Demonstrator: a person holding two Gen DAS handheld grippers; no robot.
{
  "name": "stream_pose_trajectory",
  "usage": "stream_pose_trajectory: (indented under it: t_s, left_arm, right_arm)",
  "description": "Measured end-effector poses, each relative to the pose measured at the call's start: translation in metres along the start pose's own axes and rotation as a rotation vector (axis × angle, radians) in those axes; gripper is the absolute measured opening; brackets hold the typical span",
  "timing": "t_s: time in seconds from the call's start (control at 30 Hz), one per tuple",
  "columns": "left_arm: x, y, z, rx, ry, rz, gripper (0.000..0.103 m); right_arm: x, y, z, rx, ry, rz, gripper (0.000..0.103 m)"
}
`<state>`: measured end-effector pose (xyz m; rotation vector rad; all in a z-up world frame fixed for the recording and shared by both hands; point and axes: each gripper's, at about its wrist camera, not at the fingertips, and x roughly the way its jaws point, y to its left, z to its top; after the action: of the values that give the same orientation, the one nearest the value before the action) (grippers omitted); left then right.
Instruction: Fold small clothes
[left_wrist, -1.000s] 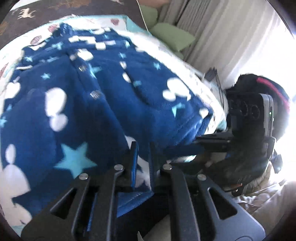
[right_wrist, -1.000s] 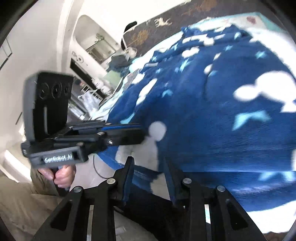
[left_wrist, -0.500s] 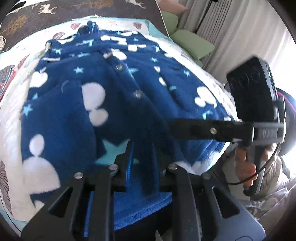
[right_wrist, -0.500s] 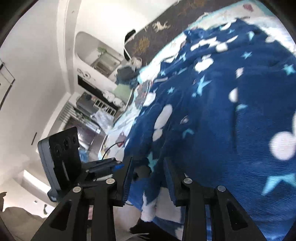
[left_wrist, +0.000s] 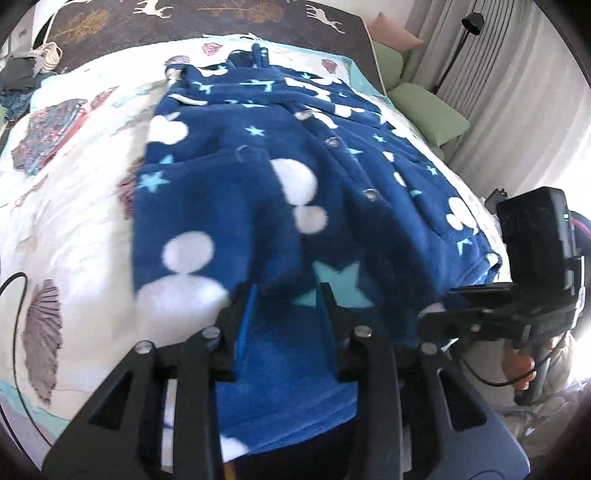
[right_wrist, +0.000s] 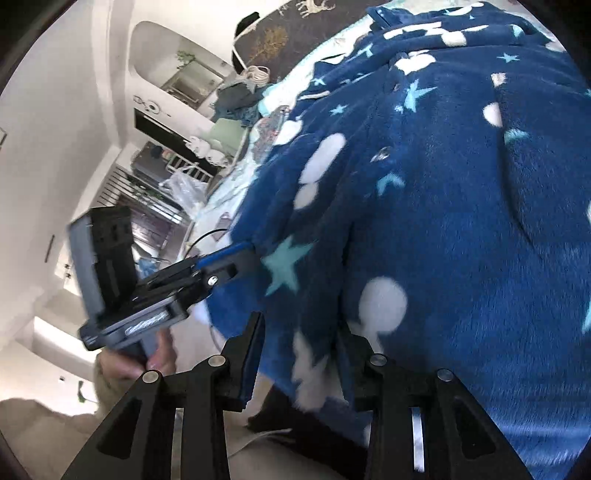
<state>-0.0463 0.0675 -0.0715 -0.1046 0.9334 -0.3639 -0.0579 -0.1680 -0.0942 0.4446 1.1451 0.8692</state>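
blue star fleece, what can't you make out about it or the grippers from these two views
- Near hem of the blue fleece garment: left wrist view, hidden behind the left gripper.
- Right gripper: right wrist view, fleece fills the gap; an actual pinch is unclear.
- Garment's right side: right wrist view, cut off by the frame edge.
- Snaps: left wrist view, too blurred to tell if fastened.

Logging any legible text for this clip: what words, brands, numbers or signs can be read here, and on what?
Left gripper body, white lettering on its side label: too blurred to read.
Right gripper body: faint lettering on its side, unreadable.
Blue fleece garment: only stars and white shapes, no text.
Nothing else carries writing.
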Motion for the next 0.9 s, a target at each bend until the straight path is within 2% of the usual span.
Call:
stream_pose_trajectory:
  t_s: [0.07, 0.1, 0.13, 0.2, 0.27, 0.3, 0.33, 0.4, 0.47, 0.5, 0.53, 0.6, 0.63, 0.77, 0.9]
  left_arm:
    - [0.001, 0.004, 0.001, -0.021, 0.000, -0.015, 0.035]
    - [0.000, 0.005, 0.002, -0.031, -0.004, -0.017, 0.035]
    - [-0.002, 0.006, 0.003, -0.038, -0.010, -0.019, 0.035]
    - [-0.008, 0.005, 0.002, -0.038, -0.024, -0.011, 0.035]
    - [-0.016, 0.005, 0.002, -0.030, -0.039, -0.009, 0.036]
    - [-0.019, 0.005, 0.002, -0.026, -0.046, -0.006, 0.040]
    - [-0.021, 0.005, 0.002, -0.019, -0.052, 0.000, 0.045]
    - [-0.018, 0.004, 0.001, 0.010, -0.043, 0.013, 0.047]
    - [-0.003, 0.002, -0.003, 0.044, 0.011, 0.059, 0.047]
    - [0.004, 0.003, -0.006, 0.059, 0.035, 0.090, 0.047]
    - [0.007, 0.003, -0.008, 0.065, 0.044, 0.100, 0.047]
    - [0.005, 0.001, -0.010, 0.080, 0.025, 0.113, 0.047]
    - [0.002, 0.000, -0.010, 0.089, 0.023, 0.119, 0.047]
    - [-0.005, 0.007, -0.010, 0.100, 0.034, 0.155, 0.047]
    - [-0.016, 0.010, -0.013, 0.074, 0.017, 0.169, 0.047]
  right_arm:
    - [0.005, 0.000, 0.002, 0.006, 0.004, 0.023, 0.036]
    - [0.011, 0.000, 0.004, 0.017, 0.003, 0.027, 0.030]
    - [0.015, -0.002, 0.007, 0.029, -0.003, 0.042, 0.005]
    - [0.014, -0.003, 0.012, 0.058, -0.034, 0.070, 0.005]
    - [-0.009, 0.009, 0.009, 0.034, -0.094, 0.115, 0.005]
    - [-0.021, 0.016, 0.008, 0.010, -0.126, 0.110, 0.005]
    - [-0.036, 0.022, 0.006, -0.020, -0.159, 0.079, 0.006]
    - [-0.052, 0.017, 0.001, -0.033, -0.173, 0.006, 0.006]
    - [-0.043, -0.008, -0.006, 0.023, -0.103, -0.088, 0.007]
    - [-0.030, -0.029, -0.014, 0.084, -0.051, -0.173, 0.008]
    - [-0.024, -0.040, -0.020, 0.120, -0.031, -0.184, 0.008]
    - [-0.030, -0.053, -0.032, 0.176, -0.062, -0.093, 0.010]
    - [-0.037, -0.051, -0.034, 0.170, -0.076, -0.075, 0.012]
    - [-0.072, -0.034, -0.038, 0.052, -0.133, -0.179, 0.019]
    - [-0.095, -0.035, -0.036, 0.032, -0.192, -0.230, 0.019]
